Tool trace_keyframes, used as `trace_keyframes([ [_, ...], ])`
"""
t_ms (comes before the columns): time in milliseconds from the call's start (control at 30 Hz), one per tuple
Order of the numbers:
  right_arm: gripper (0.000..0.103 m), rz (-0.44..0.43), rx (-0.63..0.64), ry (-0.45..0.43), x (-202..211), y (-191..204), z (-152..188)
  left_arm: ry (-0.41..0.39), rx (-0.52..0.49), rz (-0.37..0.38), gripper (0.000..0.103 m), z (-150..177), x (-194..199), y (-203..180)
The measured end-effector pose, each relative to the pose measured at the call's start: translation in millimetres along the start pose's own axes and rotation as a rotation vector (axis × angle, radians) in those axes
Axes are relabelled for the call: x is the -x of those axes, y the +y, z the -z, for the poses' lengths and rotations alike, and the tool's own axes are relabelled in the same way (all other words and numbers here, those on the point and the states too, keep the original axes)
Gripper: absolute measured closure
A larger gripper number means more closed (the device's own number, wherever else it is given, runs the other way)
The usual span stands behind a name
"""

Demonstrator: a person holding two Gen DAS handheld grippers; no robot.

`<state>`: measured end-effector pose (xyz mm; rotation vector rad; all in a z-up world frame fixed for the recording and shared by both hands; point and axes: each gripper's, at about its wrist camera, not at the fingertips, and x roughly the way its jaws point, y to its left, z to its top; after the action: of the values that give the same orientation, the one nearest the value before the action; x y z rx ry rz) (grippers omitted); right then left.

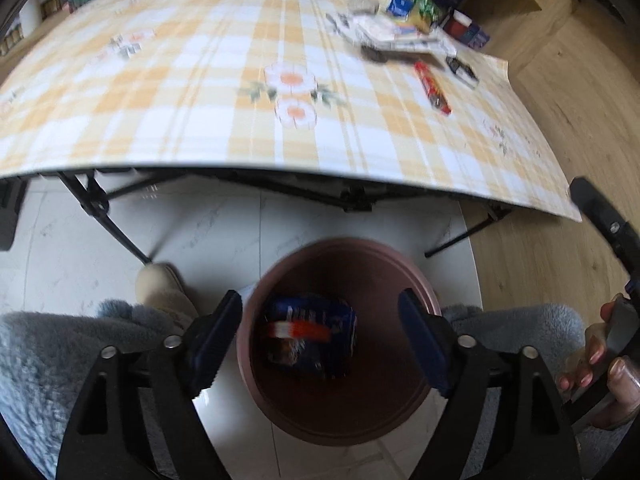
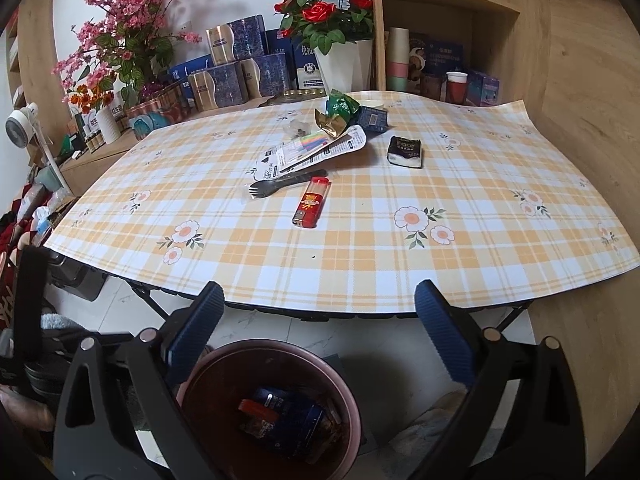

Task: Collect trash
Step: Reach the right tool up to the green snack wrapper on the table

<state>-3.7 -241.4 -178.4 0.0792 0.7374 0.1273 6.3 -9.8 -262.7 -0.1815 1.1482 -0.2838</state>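
A brown round bin (image 1: 340, 412) stands on the floor below the table's near edge; it also shows in the right wrist view (image 2: 224, 364). Blue and red wrappers (image 1: 312, 336) lie inside it (image 2: 280, 420). My left gripper (image 1: 320, 340) is open and empty, above the bin. My right gripper (image 2: 320, 340) is open and empty, in front of the table edge above the bin. On the checked table (image 2: 360, 248) lie a red pack (image 2: 312, 202), a black plastic fork (image 2: 280, 184), a flat printed package (image 2: 316, 148), a green and gold wrapper (image 2: 336, 114), a blue carton (image 2: 374, 118) and a black tissue pack (image 2: 406, 151).
Flower pots, boxes and cups stand behind the table (image 2: 320, 52). A wooden shelf unit (image 2: 452, 32) is at the back right. The table's black folding legs (image 1: 100, 208) stand on white tiles. My knees in grey fleece (image 1: 52, 352) flank the bin.
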Motion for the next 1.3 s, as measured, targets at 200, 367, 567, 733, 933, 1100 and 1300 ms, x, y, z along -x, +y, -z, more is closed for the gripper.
trace_keyframes([
  [200,0.007,0.013,0.010,-0.008,1,-1,-6,-0.142,0.006,-0.034,0.017,-13,31,3],
  [367,0.006,0.028,0.042,-0.022,2,-1,-16,-0.254,0.014,-0.068,0.014,-30,55,8],
  [567,0.006,0.048,0.082,-0.031,3,-2,-25,-0.337,0.059,-0.112,0.011,-48,77,25],
  [733,0.006,0.062,0.079,-0.020,-2,-9,-29,-0.344,0.104,-0.124,0.011,-56,80,39],
  [933,0.006,0.076,0.061,-0.006,-11,-18,-32,-0.335,0.120,-0.132,0.011,-60,75,45],
  [1100,0.006,0.074,0.050,0.010,-21,-25,-37,-0.333,0.122,-0.137,0.011,-68,70,48],
  [1300,0.006,0.029,0.009,0.030,-44,-38,-62,-0.340,0.097,-0.144,0.011,-88,64,51],
])
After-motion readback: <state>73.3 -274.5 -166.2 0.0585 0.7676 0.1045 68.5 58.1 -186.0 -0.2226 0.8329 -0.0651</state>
